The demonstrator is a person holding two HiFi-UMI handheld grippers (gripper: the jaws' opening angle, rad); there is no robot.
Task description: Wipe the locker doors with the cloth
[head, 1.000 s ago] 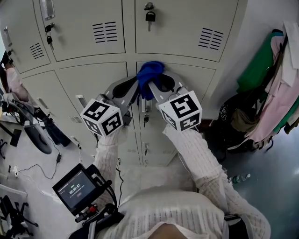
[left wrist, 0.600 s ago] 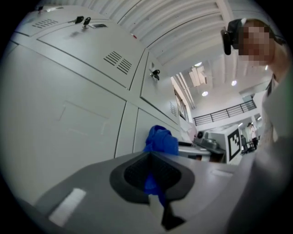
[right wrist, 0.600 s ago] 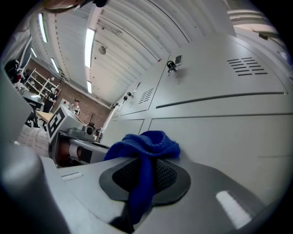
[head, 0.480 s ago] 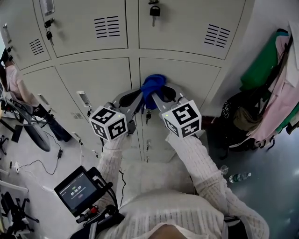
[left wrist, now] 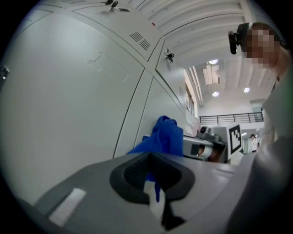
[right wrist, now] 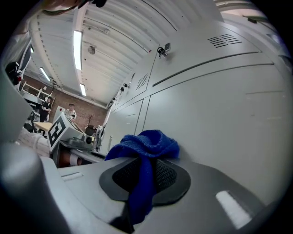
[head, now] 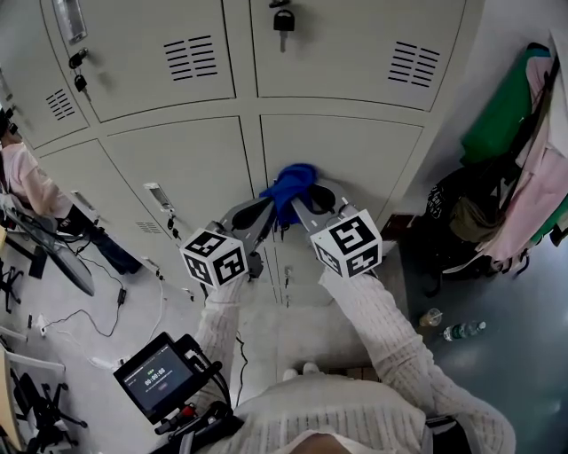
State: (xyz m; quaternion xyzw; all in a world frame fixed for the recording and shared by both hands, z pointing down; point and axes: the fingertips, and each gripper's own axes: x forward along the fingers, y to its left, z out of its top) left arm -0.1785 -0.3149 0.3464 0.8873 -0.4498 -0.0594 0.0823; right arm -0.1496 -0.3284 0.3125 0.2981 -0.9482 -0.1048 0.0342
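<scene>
A: Left gripper (left wrist: 153, 185): jaws drawn almost together, with a thin strip of the cloth (left wrist: 162, 137) pinched between the dark pads. The strip's lower end is lost in shadow at the jaw base.

B: Right gripper (right wrist: 143, 183): clamped on a thicker fold of the same cloth, which runs down between ribbed black pads. Can't see where that fold ends below.

A: Cloth is blue, looped or knitted in texture, soft. It is bunched in a lump just ahead of both sets of tips.

B: In the head view the two grippers converge on that lump, and their tips are covered by it. The lump sits against a locker door (head: 355, 151) in the middle row, near its left edge by the seam. The actual contact patch is hidden behind the bunch.

A: Door is pale grey painted metal, flat and smooth. On the row above there are slotted vents (head: 413, 62) and a padlock (head: 284, 18), its top cut by the frame.

B: Sleeves (head: 382, 310) are white ribbed knit. At the right edge hang clothes (head: 519, 168), green and pink, partly cut off. A plastic bottle (head: 461, 331) lies on the floor (head: 524, 355).
</scene>
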